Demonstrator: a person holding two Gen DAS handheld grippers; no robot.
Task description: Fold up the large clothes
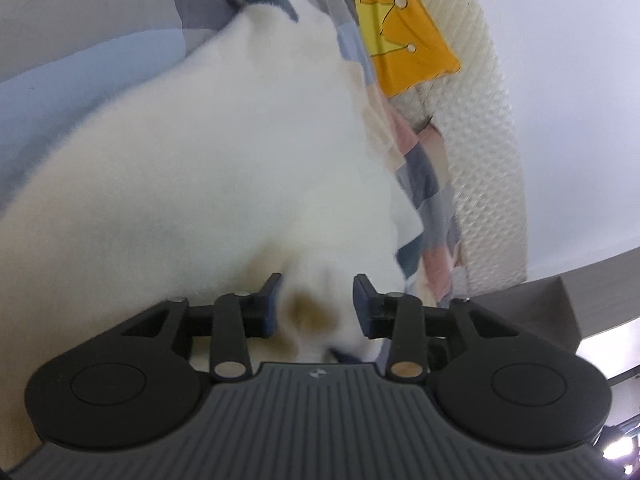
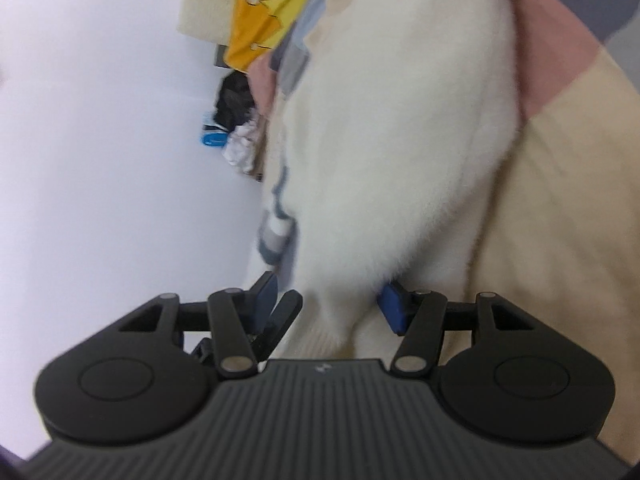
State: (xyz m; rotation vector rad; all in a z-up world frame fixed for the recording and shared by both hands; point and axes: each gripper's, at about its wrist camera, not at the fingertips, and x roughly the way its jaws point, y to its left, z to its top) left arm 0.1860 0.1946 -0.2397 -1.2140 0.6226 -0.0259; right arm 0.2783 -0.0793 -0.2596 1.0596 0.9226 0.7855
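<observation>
Up close in the left wrist view, the left gripper [image 1: 316, 304] has its jaws standing partly apart, with a bunched fold of the white fleecy garment [image 1: 224, 152] lying between the blue pads; the left pad seems to touch the fleece, while the right pad stands just clear of it, so it does not read as a firm pinch. A brownish smudge or shadow shows on the fold right between the fingers.

In the right wrist view, the right gripper [image 2: 328, 300] is likewise partly spread, and a hanging lobe of the same garment [image 2: 384, 128] drops between its jaws. The right pad touches the fleece; the left one stands apart from it, next to a dangling grey and white cord end [image 2: 276, 236].

Further out, the garment spreads over a patchwork quilt [image 1: 424, 184] of pink, grey and cream blocks. Beyond that lies a yellow cushion [image 1: 404, 28] with a crown drawing, against a cream quilted headboard [image 1: 488, 136] and a pale wall [image 1: 568, 80].
</observation>
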